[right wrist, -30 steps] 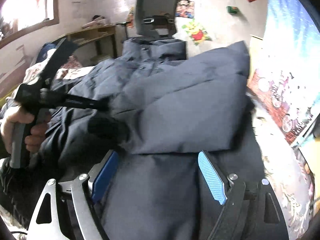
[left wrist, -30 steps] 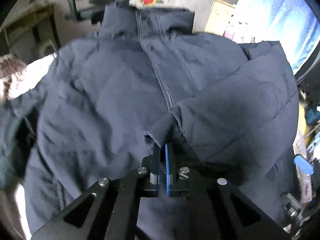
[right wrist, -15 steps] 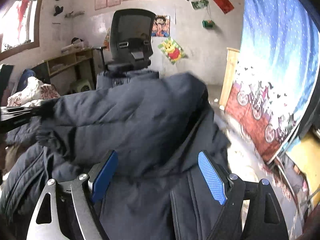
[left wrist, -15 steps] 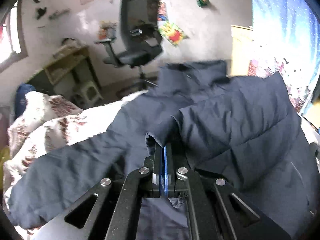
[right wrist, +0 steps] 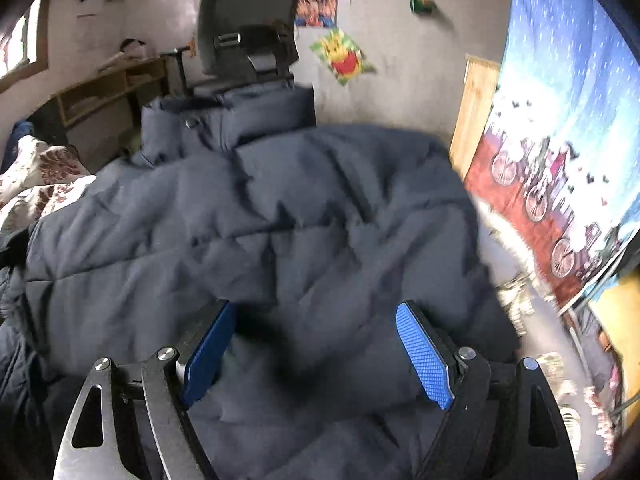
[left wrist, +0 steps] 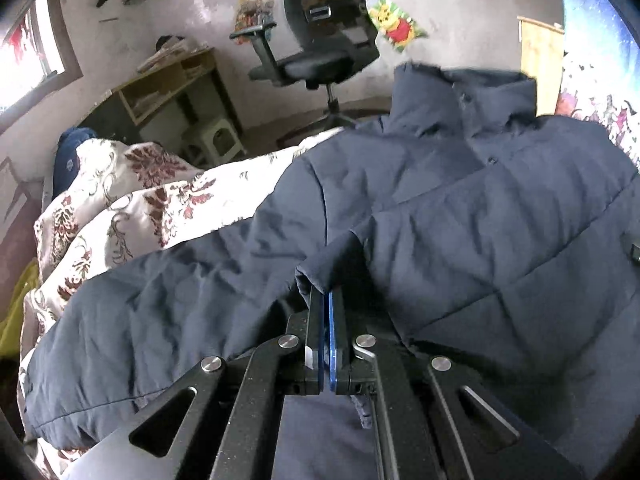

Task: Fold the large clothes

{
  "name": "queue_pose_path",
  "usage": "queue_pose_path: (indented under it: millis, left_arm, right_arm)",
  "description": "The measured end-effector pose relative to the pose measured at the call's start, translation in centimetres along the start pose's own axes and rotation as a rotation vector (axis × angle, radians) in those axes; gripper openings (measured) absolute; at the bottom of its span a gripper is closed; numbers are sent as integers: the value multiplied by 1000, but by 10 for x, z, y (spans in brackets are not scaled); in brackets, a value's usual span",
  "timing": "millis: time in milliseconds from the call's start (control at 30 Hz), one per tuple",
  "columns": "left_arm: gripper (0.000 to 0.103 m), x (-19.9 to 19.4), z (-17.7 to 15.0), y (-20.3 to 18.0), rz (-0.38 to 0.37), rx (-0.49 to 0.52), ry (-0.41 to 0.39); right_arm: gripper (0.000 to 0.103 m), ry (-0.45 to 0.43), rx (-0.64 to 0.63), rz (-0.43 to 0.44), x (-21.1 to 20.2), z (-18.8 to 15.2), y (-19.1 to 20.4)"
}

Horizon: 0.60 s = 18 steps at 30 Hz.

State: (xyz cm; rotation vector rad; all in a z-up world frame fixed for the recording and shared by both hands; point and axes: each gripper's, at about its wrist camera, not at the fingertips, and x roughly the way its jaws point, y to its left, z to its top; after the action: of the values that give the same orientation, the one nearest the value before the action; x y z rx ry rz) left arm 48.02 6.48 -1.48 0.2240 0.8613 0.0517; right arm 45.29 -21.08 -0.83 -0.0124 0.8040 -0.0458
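A large navy puffer jacket (left wrist: 460, 208) lies front-up on a bed, collar toward the far wall. One sleeve is folded across its chest, and my left gripper (left wrist: 326, 296) is shut on that sleeve's cuff (left wrist: 316, 272). The other sleeve (left wrist: 152, 300) stretches out to the lower left over the duvet. In the right wrist view the same jacket (right wrist: 280, 220) fills the middle. My right gripper (right wrist: 316, 324) hovers open just above its lower body, blue pads (right wrist: 424, 356) wide apart and pressing on nothing.
A floral white-and-red duvet (left wrist: 132, 208) covers the bed left of the jacket. Behind the collar stand a black office chair (left wrist: 320, 32) and a wooden desk (left wrist: 168, 84). A blue hanging cloth with bicycles (right wrist: 560, 160) and a wooden board (right wrist: 476, 108) border the right side.
The left gripper has kept its hold on the cuff and swung left, bringing the duvet and outstretched sleeve into view. The right gripper slid right across the jacket; the left gripper left its view.
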Motion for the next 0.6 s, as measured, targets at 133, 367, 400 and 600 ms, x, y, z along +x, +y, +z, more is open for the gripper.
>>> queue_pose_path:
  millis: [133,367,400,600]
  left_arm:
    - [2,15,-4,2,-24,0,39]
    - [51,6,-13,43,-127,-219,69]
    - [65,-1,-17,54,-112,-268,62]
    - [70,-39,-37,107,-96,-412,25]
  right_arm:
    - [83,5,-22,-13,19,-11,1]
    - [85,-55,-39,-31,4,-11,13]
    - [87,-76,-43,-17,-3,-11,18]
    - [91,-131,-105,95,-26,-8,65]
